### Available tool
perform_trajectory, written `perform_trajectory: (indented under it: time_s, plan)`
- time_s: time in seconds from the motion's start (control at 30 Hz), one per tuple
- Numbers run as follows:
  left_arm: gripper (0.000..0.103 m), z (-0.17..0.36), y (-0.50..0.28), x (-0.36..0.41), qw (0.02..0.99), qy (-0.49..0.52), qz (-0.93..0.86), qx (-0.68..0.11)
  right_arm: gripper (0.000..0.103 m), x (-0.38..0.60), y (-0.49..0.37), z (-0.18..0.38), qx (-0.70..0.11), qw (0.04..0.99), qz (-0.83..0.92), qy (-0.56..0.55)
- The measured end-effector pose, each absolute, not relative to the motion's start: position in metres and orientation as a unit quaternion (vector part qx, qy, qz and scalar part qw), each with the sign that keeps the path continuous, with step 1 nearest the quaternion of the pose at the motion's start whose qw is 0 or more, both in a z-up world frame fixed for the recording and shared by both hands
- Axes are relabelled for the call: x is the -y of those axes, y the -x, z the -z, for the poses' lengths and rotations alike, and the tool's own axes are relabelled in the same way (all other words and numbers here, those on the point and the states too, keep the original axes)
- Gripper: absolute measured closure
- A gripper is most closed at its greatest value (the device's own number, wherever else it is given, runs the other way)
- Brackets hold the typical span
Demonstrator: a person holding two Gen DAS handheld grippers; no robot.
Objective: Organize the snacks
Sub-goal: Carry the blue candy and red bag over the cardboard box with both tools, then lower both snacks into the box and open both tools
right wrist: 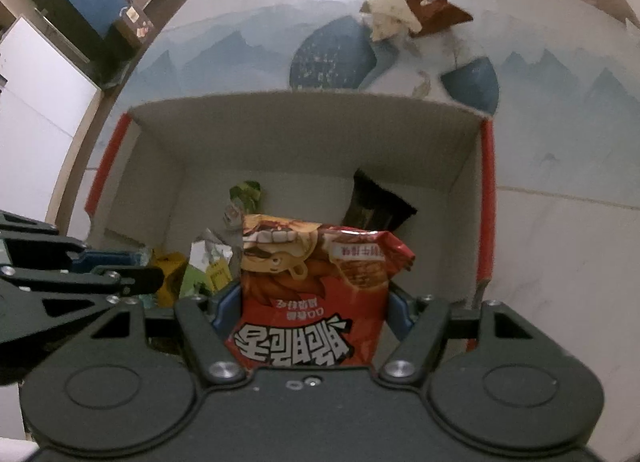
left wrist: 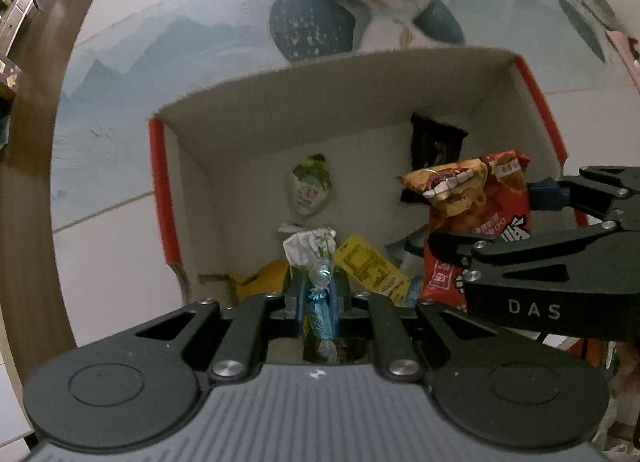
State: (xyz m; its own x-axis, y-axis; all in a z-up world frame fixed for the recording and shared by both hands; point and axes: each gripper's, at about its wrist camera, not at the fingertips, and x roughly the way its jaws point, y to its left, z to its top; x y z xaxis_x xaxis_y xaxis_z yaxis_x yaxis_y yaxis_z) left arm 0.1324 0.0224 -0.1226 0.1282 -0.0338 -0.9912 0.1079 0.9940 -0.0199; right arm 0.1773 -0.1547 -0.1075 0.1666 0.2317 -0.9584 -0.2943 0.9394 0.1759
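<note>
Left gripper point(left wrist: 318, 302): jaws clenched on a blue-wrapped candy point(left wrist: 320, 314), long axis in line with the fingers, pointing down.
Box point(left wrist: 320, 102): open cardboard, directly beneath both grippers on the desk point(left wrist: 112, 166), several snacks already inside.
Right gripper point(right wrist: 308, 310): jaws grasping a red chip bag point(right wrist: 312, 302), hanging over the box's right half.
Outside: 2 packets point(right wrist: 416, 10) beyond the box.

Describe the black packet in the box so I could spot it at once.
Find the cardboard box with red edges. The black packet leans in its far right corner, behind the red bag. It is the only dark wrapper there.
</note>
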Motion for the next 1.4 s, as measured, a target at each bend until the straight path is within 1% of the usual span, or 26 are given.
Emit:
perform_trajectory:
  time_s: [0.47,0.8,0.97,1.03,1.1,1.17,1.3,1.4]
  plan:
    - [0.091,0.161,-0.138,-0.027,0.732,-0.022,0.038,-0.679,0.032,0.145,-0.178,0.122,-0.634,0.753,-0.171,0.045]
    - [0.091,0.168,-0.132,-0.03,0.737,-0.015,0.039,-0.674,0.028,0.147,-0.177,0.122,-0.633,0.755,-0.168,0.033]
    - [0.089,0.161,-0.127,-0.034,0.742,-0.002,0.052,-0.669,0.023,0.15,-0.174,0.114,-0.626,0.761,-0.17,0.025]
    - [0.085,0.156,-0.126,-0.036,0.747,0.006,0.058,-0.662,0.022,0.152,-0.173,0.108,-0.621,0.765,-0.17,0.021]
    - [0.079,0.15,-0.125,-0.038,0.753,0.009,0.059,-0.656,0.022,0.154,-0.171,0.102,-0.616,0.768,-0.172,0.015]
    - [0.076,0.143,-0.123,-0.039,0.76,0.013,0.062,-0.647,0.022,0.156,-0.169,0.095,-0.611,0.773,-0.173,0.009]
    - [0.076,0.126,-0.122,-0.039,0.772,0.016,0.07,-0.632,0.021,0.16,-0.165,0.078,-0.595,0.784,-0.178,0.004]
    - [0.075,0.111,-0.123,-0.041,0.782,0.018,0.074,-0.618,0.018,0.164,-0.165,0.065,-0.582,0.794,-0.179,0.001]
